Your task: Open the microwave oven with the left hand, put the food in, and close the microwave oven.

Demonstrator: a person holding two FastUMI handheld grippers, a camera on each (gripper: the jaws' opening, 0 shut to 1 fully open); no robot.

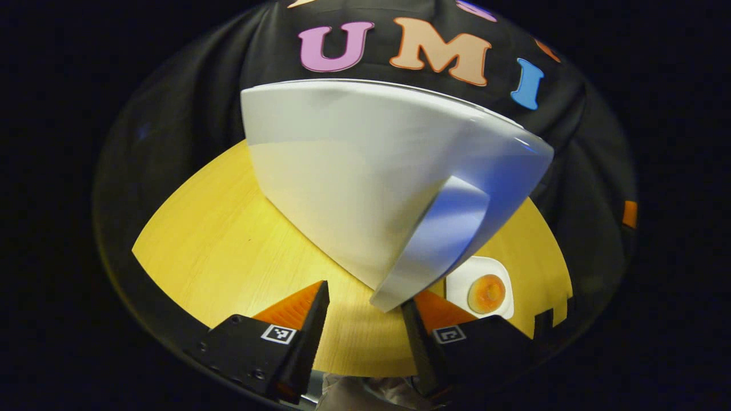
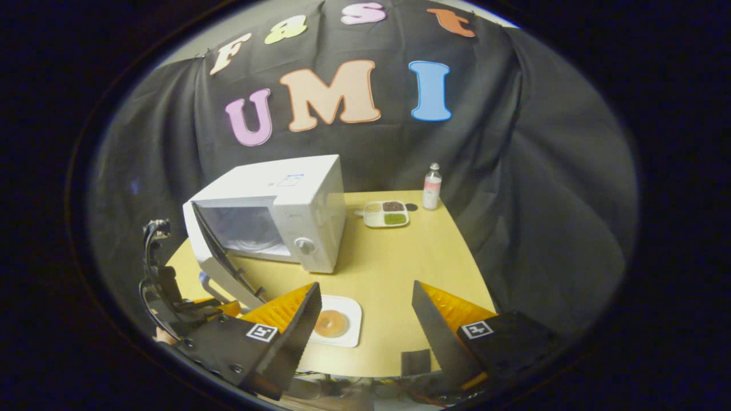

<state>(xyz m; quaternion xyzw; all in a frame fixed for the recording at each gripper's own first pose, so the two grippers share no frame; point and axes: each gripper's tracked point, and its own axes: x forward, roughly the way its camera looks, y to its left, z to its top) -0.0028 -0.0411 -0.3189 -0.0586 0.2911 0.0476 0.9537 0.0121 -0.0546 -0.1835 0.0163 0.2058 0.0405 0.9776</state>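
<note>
White microwave [image 2: 274,220] door [image 2: 220,265] ajar; left tool [image 1: 365,311] spread at door handle [image 1: 437,245]; right tool [image 2: 365,314] spread above food plate [image 2: 337,328].

A black cloth wall [image 2: 514,171] hung in folds across the upper frame, behind a pale yellow wooden surface [image 2: 400,257] under soft overhead light.

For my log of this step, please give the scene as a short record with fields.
microwave oven: on table, door swung open
door handle: between the left hand-held gripper fingers, which stand apart
food: round piece on white plate, on the table before the oven
right hand-held gripper: open, holds nothing
far side of table: sectioned tray, small bottle
</note>
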